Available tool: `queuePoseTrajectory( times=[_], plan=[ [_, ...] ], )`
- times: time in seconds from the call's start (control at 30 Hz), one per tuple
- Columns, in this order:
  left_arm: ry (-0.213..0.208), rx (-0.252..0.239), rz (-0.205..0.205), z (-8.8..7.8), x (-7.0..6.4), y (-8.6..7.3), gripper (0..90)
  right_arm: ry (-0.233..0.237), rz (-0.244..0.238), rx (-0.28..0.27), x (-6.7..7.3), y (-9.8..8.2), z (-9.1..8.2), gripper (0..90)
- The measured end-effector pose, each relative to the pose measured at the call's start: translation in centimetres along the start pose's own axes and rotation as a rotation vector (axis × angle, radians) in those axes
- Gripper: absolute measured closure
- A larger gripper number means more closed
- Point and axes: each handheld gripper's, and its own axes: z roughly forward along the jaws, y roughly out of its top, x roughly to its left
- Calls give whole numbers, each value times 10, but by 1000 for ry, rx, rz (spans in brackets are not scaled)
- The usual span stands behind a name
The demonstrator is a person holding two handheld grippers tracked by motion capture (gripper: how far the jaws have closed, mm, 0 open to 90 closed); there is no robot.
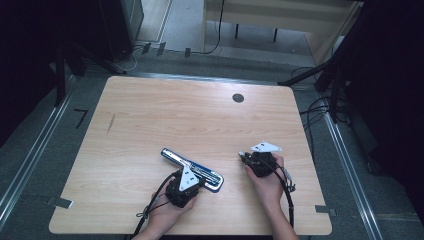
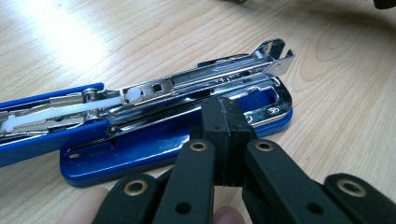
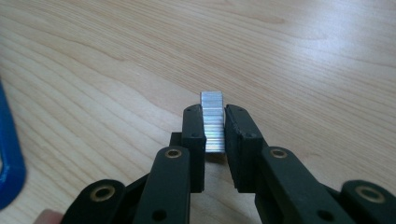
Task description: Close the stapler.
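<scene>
A blue stapler (image 1: 192, 170) lies swung open on the wooden table (image 1: 200, 115), its chrome magazine (image 2: 196, 79) exposed and its blue lid folded back to the left. My left gripper (image 1: 196, 176) is at the stapler's near side. In the left gripper view its pads (image 2: 224, 119) are pressed together right against the blue base (image 2: 154, 149); nothing shows between them. My right gripper (image 1: 243, 156) hovers to the stapler's right, shut on a small silver strip of staples (image 3: 212, 121) that stands up between its pads. The stapler's blue edge (image 3: 9, 158) shows at the far left of the right gripper view.
A dark round grommet hole (image 1: 238, 98) sits near the table's back edge. Cables trail from both grippers over the front edge. Dark stands and floor cables surround the table. Bare wood stretches across the back and left of the table.
</scene>
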Motion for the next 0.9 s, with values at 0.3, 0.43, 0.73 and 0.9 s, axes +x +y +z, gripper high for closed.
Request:
queuePoseTrajectory(
  times=[0.3,0.43,0.73,0.9],
  plan=[
    [-3,0,-4,0,0,0,900,42,-32,-16,5,2,-13,795],
    [-1,-1,-3,0,0,0,900,70,-74,-16,9,4,-18,796],
    [-1,0,-1,0,0,0,900,140,-153,-35,28,13,-28,796],
    [-2,0,-1,0,0,0,900,173,-182,-35,37,16,-29,795]
  ],
)
